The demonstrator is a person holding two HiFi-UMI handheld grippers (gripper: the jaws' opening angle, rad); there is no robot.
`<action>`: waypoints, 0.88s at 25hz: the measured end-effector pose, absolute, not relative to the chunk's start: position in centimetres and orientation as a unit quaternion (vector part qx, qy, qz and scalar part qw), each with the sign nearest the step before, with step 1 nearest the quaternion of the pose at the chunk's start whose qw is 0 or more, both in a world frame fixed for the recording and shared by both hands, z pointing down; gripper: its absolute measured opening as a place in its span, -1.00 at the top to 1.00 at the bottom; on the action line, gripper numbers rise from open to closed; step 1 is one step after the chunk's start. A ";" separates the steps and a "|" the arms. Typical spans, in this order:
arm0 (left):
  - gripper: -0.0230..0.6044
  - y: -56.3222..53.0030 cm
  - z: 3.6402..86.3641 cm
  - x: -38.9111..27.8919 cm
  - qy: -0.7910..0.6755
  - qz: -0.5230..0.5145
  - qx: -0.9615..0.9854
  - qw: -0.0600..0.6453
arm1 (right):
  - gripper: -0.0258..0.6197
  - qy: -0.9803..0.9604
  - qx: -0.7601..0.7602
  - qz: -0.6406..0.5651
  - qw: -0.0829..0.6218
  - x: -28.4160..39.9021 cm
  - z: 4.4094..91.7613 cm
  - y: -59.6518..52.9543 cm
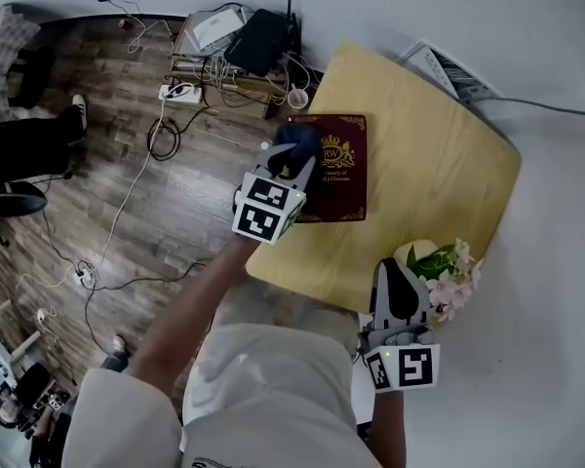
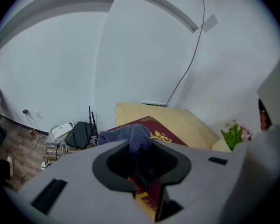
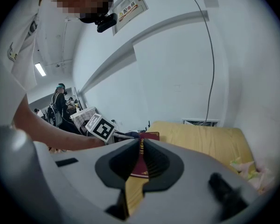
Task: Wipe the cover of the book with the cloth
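Soft woven cloth (image 1: 294, 148); smooth maroon book (image 1: 341, 181); matt wooden table (image 1: 424, 139).

Dark wood-plank floor (image 1: 88, 96); white wall (image 2: 144, 45); pale wooden table (image 1: 419, 154); cables (image 1: 127, 198), black router (image 1: 258, 39) on floor.

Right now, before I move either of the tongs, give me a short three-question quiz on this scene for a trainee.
1. True or false: the left tongs grip the dark blue cloth.
2. The maroon hardcover book with gold crest lies on: A) a metal tray, B) the yellow wooden table, C) a white shelf.
3. Fill in: the pink flowers with green leaves sit nearest the ___ tongs.
Key: 1 true; 2 B; 3 right tongs.
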State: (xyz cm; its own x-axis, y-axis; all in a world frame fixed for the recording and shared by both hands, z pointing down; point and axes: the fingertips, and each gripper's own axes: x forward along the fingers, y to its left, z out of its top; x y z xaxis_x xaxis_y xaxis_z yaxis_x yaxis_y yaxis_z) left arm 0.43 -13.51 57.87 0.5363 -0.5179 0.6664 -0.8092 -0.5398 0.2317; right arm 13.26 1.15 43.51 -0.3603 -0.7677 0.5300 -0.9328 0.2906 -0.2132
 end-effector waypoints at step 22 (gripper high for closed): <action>0.59 -13.4 58.1 6.1 -0.348 0.277 0.858 0.256 | 0.79 -0.776 0.554 0.253 0.162 14.1 43.5 0.9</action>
